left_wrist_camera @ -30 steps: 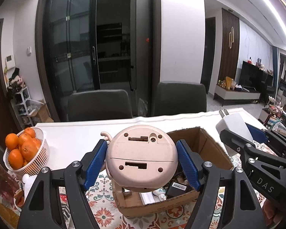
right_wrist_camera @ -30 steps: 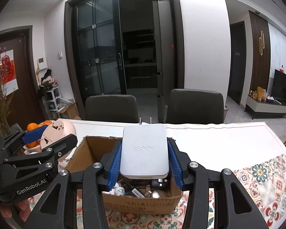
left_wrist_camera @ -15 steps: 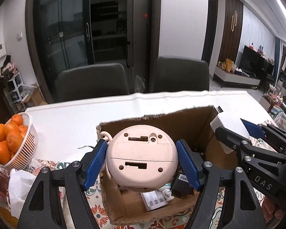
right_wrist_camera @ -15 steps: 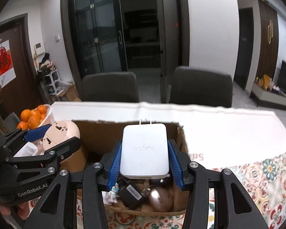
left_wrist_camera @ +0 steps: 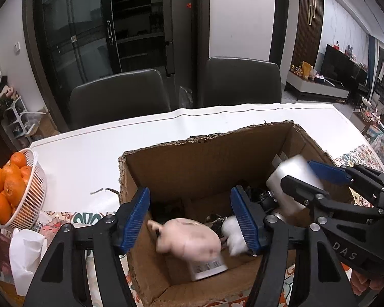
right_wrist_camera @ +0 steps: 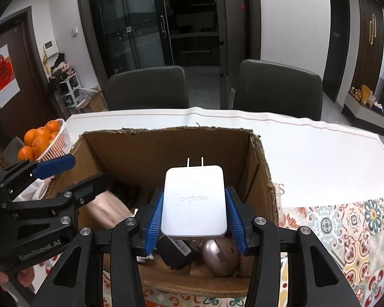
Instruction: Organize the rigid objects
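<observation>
An open cardboard box [left_wrist_camera: 199, 158] [right_wrist_camera: 166, 148] stands on the table. My left gripper [left_wrist_camera: 192, 220] is open over the box's left half. The round pink device [left_wrist_camera: 192, 243] is below its fingers, blurred, inside the box; it also shows in the right wrist view [right_wrist_camera: 107, 209]. My right gripper [right_wrist_camera: 194, 220] is shut on a white Oppo charger [right_wrist_camera: 194, 199], prongs pointing away, held over the box's right half. The charger also shows in the left wrist view [left_wrist_camera: 294, 179]. A black adapter [right_wrist_camera: 176, 253] and a rose-gold mouse [right_wrist_camera: 220, 258] lie in the box.
A white basket of oranges [left_wrist_camera: 10, 186] [right_wrist_camera: 43, 140] stands left of the box. A white crumpled bag [left_wrist_camera: 25, 255] lies near it. The table has a white cover [left_wrist_camera: 89, 153] and a patterned cloth [right_wrist_camera: 345, 230]. Two dark chairs [right_wrist_camera: 146, 87] stand behind the table.
My left gripper opened and the pink device dropped from it into the box. Both grippers tilted down and moved in over the box. The right gripper still holds the charger.
</observation>
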The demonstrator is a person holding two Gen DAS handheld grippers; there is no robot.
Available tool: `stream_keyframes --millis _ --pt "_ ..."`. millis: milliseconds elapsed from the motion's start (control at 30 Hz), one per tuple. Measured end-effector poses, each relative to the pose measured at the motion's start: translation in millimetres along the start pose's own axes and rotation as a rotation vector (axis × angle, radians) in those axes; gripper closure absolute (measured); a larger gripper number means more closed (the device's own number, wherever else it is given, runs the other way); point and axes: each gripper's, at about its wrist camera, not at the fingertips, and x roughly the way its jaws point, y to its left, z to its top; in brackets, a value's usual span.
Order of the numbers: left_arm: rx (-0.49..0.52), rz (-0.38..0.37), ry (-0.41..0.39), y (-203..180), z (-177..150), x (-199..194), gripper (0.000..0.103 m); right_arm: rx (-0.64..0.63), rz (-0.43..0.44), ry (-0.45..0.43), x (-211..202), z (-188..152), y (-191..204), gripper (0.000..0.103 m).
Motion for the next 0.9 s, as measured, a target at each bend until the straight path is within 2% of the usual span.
stream_keyframes --millis 67,433,900 --pt "-0.008 0.003 -0.008 0 -1 -4 0.037 0.010 -0.012 -0.018 -5 0 -1 0.051" --pt "-0.025 0.028 -0.061 -1 -14 -47 0.037 0.006 -0.058 -0.080 -48 -11 9 0.051" --pt "-0.049 0.085 -0.192 -10 -65 -149 0.035 0.024 -0.085 -0.182 -138 -53 30 0.051"
